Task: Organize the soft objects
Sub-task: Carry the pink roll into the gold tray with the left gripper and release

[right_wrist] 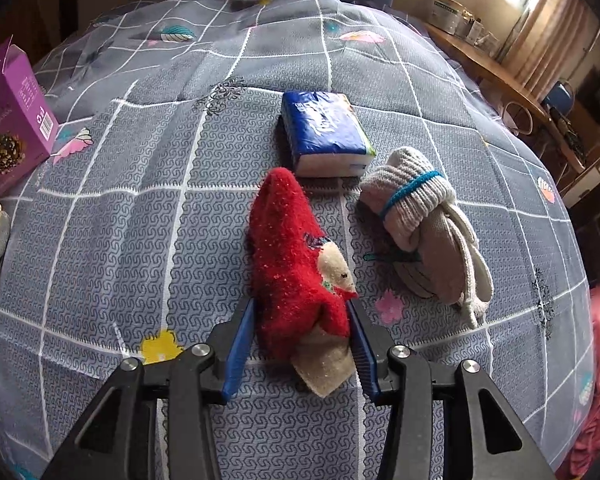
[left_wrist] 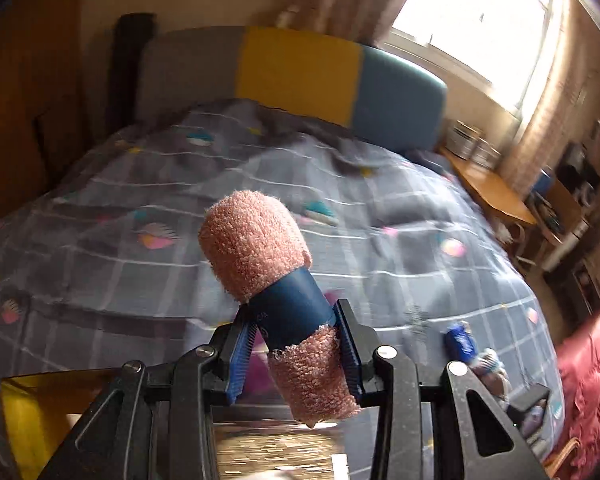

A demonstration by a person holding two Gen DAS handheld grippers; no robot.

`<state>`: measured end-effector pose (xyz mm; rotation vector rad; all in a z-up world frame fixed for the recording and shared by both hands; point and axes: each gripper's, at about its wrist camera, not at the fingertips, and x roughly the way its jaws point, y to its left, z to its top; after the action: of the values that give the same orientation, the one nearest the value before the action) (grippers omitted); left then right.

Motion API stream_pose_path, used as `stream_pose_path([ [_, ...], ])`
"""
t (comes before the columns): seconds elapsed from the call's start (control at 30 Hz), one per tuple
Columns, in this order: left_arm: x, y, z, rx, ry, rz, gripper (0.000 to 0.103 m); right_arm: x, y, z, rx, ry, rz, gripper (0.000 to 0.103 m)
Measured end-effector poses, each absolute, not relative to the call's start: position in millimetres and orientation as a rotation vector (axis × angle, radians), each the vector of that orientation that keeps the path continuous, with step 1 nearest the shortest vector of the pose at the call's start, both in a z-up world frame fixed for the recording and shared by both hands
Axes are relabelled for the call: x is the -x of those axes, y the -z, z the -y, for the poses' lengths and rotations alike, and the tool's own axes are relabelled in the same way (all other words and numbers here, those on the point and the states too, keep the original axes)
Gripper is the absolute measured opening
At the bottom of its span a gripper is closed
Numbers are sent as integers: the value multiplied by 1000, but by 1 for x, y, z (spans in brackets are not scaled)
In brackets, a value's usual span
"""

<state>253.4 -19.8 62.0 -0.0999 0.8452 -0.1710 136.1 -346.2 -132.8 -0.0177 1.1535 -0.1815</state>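
My left gripper [left_wrist: 294,328] is shut on a rolled pink towel [left_wrist: 256,248] with a dark blue band, held up above the bed. My right gripper [right_wrist: 302,320] has its blue fingers [right_wrist: 238,344] on both sides of a red fuzzy sock [right_wrist: 290,252] with a beige heel, which lies on the grey checked quilt [right_wrist: 120,200]. A blue tissue pack [right_wrist: 324,132] lies just beyond the sock. A rolled grey knit sock bundle [right_wrist: 420,220] with a blue stripe lies to its right. The tissue pack [left_wrist: 460,340] and the bundle [left_wrist: 490,364] also show in the left wrist view.
A purple carton [right_wrist: 12,120] stands at the quilt's left edge. A shiny gold box [left_wrist: 40,408] sits below my left gripper. A headboard [left_wrist: 296,72] in grey, yellow and blue is at the far end. A wooden desk [left_wrist: 488,188] with tins stands right of the bed, by the window.
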Motion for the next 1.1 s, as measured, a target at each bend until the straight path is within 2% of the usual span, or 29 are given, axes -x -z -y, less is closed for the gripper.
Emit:
stream_pose_path([
  [0.3,-181,-12,-149,228,-24,-884,39,-132,130,339,63,184,-1148,44],
  [0.5,-132,41,-239,377,-146,-958,41,-128,128,332,82,190,-1143,44],
  [0.63,-117,75,-259,373,-190,-1043,44,-125,127,327,98,194,-1140,44],
  [0.73,-108,85,-260,346,-187,-1041,48,-123,126,326,104,196,-1137,44],
  [0.8,-101,83,-256,309,-211,-1018,56,-123,126,325,105,195,-1136,44],
  [1.1,-69,50,-221,193,-350,-846,56,-124,125,328,105,195,-1137,44],
])
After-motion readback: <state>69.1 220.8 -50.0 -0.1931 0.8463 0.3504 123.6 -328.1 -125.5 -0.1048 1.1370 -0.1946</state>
